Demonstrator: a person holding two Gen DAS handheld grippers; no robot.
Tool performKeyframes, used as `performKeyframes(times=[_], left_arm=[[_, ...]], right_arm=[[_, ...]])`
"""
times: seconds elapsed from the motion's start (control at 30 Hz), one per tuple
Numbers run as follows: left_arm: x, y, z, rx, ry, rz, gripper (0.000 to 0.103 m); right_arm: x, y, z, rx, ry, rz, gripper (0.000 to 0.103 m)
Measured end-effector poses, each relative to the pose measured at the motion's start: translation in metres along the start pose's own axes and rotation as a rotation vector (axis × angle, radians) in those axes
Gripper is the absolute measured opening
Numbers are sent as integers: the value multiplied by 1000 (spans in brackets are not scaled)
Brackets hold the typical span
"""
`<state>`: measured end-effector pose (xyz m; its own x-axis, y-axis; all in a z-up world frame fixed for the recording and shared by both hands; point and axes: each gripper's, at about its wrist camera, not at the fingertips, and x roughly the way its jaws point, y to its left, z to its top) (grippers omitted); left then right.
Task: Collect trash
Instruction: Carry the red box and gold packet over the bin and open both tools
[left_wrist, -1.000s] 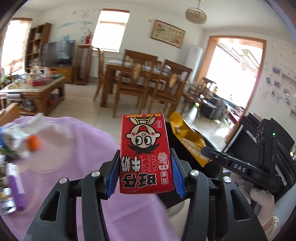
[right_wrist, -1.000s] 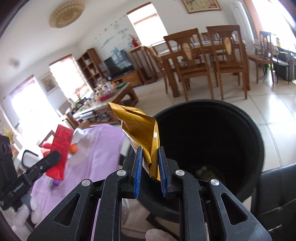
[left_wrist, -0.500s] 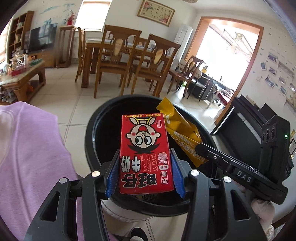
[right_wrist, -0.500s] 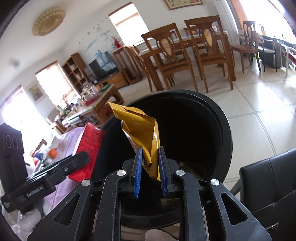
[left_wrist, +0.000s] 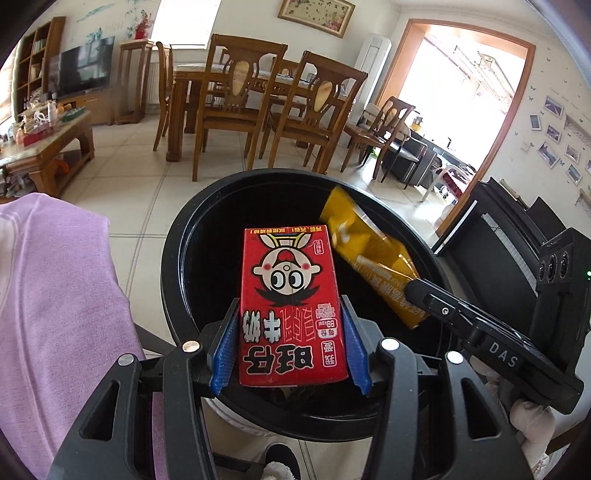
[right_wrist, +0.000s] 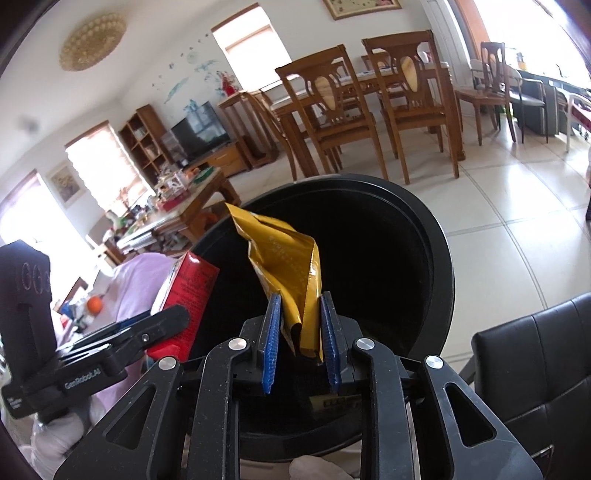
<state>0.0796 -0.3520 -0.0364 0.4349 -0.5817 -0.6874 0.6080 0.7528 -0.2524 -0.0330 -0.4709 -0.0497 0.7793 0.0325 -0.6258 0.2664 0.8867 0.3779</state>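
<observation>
Left gripper (left_wrist: 291, 347), blue pads pressed against both sides of a red milk carton (left_wrist: 291, 306), carton held over the mouth of a black trash bin (left_wrist: 177, 266); right gripper (right_wrist: 301, 347), pads parted wider than the gold snack wrapper (right_wrist: 291, 266) standing between them, whether it is still pinched cannot be told; purple cloth (left_wrist: 55, 314) just left of the bin; dining chairs (left_wrist: 236, 103) beyond on the tiled floor.
</observation>
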Motion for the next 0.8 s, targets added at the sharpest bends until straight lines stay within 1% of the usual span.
performKeyframes(times=[0.03, 0.13, 0.2, 0.23, 0.4, 0.47, 0.5, 0.57, 0.6, 0.8], left_arm=[[-1, 0, 0, -3, 0, 1, 51], [-4, 2, -1, -16, -9, -10, 51], [-5, 1, -3, -17, -15, -12, 56], [-8, 1, -5, -16, -21, -5, 62], [-26, 3, -13, -24, -48, -3, 63], [-39, 5, -16, -34, -67, -4, 63], [-47, 7, -19, -40, -82, -5, 63], [-61, 9, -23, -45, -101, -1, 71], [-67, 10, -25, -46, -109, 6, 72], [-105, 29, -41, -73, -142, 48, 73]], right_arm=[[-1, 1, 0, -1, -4, -3, 32], [-4, 3, -2, -8, -12, -18, 36], [-6, 5, -2, -12, -15, -21, 36], [-7, 6, -2, -13, -16, -25, 36], [-12, 13, -3, -10, -28, -46, 36], [-16, 26, -4, -14, -41, -47, 42], [-18, 33, -5, -23, -49, -47, 48], [-20, 55, -8, -53, -56, -29, 49], [-21, 63, -9, -63, -56, -19, 49], [-19, 134, -24, -173, -33, 43, 50]])
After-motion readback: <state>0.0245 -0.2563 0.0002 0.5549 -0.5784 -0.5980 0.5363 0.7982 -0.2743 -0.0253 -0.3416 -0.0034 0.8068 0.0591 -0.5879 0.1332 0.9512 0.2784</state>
